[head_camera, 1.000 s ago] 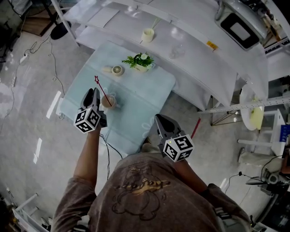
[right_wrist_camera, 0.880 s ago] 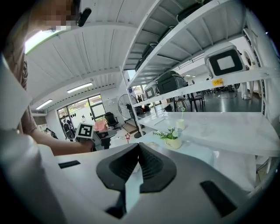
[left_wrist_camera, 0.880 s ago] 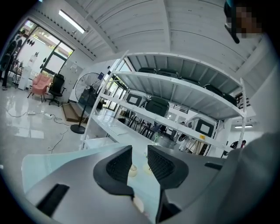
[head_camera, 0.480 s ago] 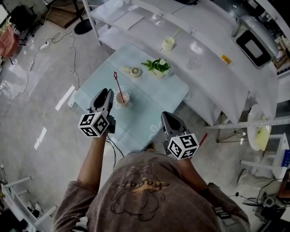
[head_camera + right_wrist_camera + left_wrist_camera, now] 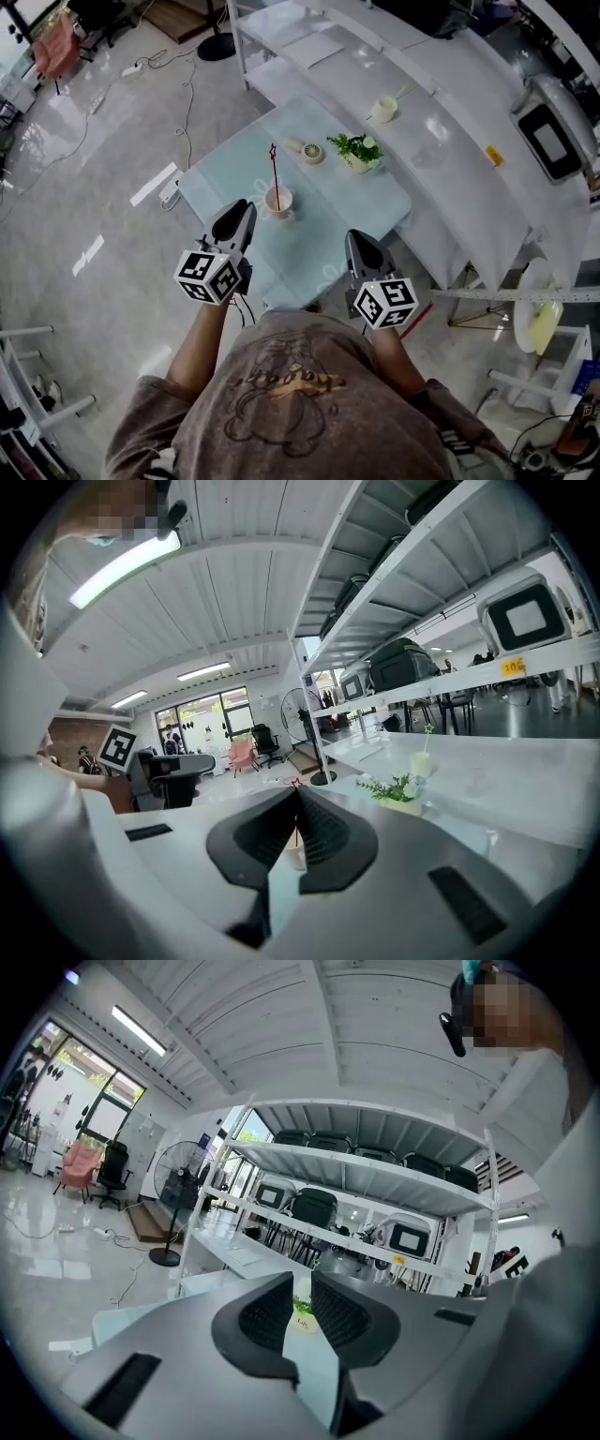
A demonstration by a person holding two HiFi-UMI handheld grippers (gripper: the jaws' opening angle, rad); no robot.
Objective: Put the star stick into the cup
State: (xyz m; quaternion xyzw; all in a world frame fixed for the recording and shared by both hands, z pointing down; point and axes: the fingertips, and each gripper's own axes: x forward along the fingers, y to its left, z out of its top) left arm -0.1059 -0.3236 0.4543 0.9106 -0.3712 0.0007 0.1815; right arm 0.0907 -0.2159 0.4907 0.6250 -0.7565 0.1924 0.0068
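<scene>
Star stick (image 5: pixel 274 174): red, standing in the cup (image 5: pixel 277 200), star end up and tilted slightly toward 12 o'clock in the head view. The cup stands on the pale blue table (image 5: pixel 323 220), near its 9 o'clock edge.

Left gripper (image 5: pixel 242 209): held just short of the cup, which lies at its 1 o'clock, not touching it. The left gripper view shows what the head view cannot: the left gripper (image 5: pixel 301 1284) has its ribbed pads a narrow slot apart with nothing between them. Only the potted plant (image 5: pixel 301 1307) on the table beyond shows through the slot. Neither the cup nor the stick appears in this view.

Right gripper (image 5: pixel 362 244): over the table's near edge, well apart from the cup, at the cup's 4 o'clock. In the right gripper view the right gripper (image 5: pixel 296 795) has its jaw tips closed together, holding nothing. The star stick (image 5: pixel 297 834) and cup (image 5: pixel 296 857) are seen beyond the jaws, in line with them.

Other items, head view: small fan (image 5: pixel 306 151) at the cup's 1 o'clock; potted plant (image 5: pixel 355 150) at its 2 o'clock. A second cup (image 5: pixel 384 109) with a green stick stands on the white bench (image 5: pixel 450 141) behind the table.
</scene>
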